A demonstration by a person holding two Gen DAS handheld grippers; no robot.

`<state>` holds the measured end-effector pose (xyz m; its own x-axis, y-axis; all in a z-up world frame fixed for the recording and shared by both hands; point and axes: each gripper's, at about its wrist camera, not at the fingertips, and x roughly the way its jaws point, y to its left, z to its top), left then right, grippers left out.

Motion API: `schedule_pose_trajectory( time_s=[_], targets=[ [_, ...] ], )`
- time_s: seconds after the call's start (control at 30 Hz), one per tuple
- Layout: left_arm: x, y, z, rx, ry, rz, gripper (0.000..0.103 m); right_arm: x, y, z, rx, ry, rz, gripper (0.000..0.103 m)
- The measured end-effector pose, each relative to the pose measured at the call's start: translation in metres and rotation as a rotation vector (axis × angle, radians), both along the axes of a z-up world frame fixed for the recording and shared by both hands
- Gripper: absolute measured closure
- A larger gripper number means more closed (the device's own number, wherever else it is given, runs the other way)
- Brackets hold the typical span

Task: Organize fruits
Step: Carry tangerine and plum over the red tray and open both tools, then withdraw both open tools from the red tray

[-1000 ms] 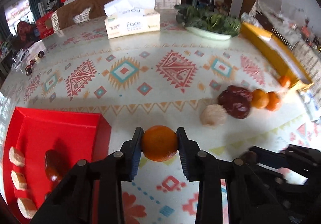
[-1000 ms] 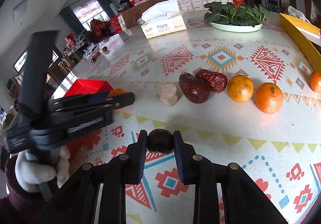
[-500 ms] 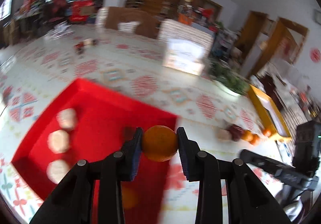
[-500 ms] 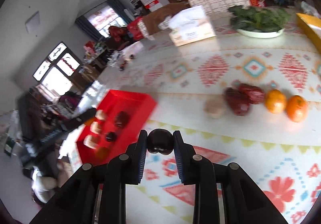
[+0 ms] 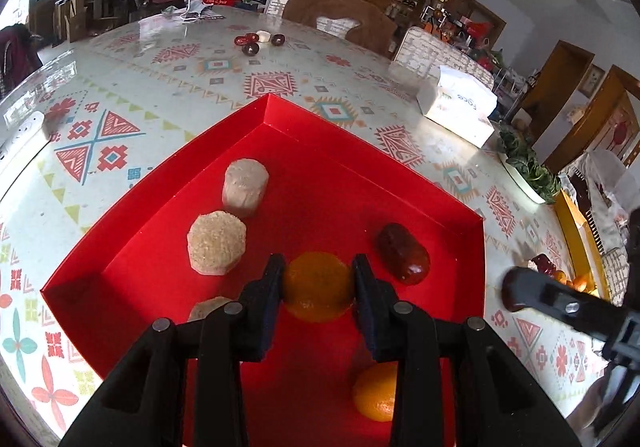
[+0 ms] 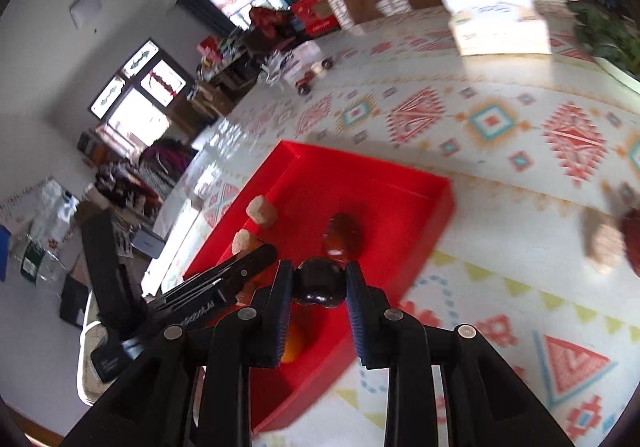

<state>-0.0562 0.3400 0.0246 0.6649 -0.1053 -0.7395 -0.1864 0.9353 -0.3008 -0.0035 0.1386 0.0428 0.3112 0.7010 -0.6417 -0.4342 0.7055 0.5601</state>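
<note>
Now your left tool (image 5: pixel 318 287) pinches an orange (image 5: pixel 318 285) over the red tray (image 5: pixel 400 183) for sorting; your right tool (image 6: pixel 319 285) clamps a dark fruit (image 6: pixel 319 283).

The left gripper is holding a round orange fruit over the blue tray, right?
Almost. The left gripper does hold the round orange fruit, but the tray under it is red, not blue. The left wrist view shows it clearly.

Both tools, left (image 5: pixel 319 283) with orange (image 5: pixel 318 285), right (image 6: pixel 319 283) with dark fruit (image 6: pixel 319 284), now over red tray (image 5: pixel 280 115).
</note>
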Motion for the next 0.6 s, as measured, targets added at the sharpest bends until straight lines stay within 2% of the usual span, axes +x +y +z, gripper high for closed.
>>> schedule_pose_trajectory(
  time_s=[0.03, 0.1, 0.27, 0.43, 0.6],
  targets=[
    [-0.001, 0.002, 0.001, -0.009, -0.006, 0.001, 0.067, 0.002, 0.009, -0.003, -0.012, 0.004, 0.008, 0.074],
    [-0.004, 0.009, 0.005, -0.022, -0.027, 0.006, 0.057, 0.005, 0.020, -0.008, -0.026, 0.009, 0.016, 0.074],
    [-0.016, 0.026, 0.021, -0.063, -0.089, 0.033, 0.047, 0.017, 0.045, -0.019, -0.050, 0.026, 0.034, 0.073],
    [-0.026, 0.042, 0.033, -0.082, -0.134, 0.070, 0.043, 0.024, 0.062, -0.023, -0.077, 0.003, 0.033, 0.072],
    [-0.030, 0.045, 0.037, -0.094, -0.144, 0.079, 0.040, 0.023, 0.060, -0.016, -0.072, -0.021, 0.014, 0.060]
  ],
)
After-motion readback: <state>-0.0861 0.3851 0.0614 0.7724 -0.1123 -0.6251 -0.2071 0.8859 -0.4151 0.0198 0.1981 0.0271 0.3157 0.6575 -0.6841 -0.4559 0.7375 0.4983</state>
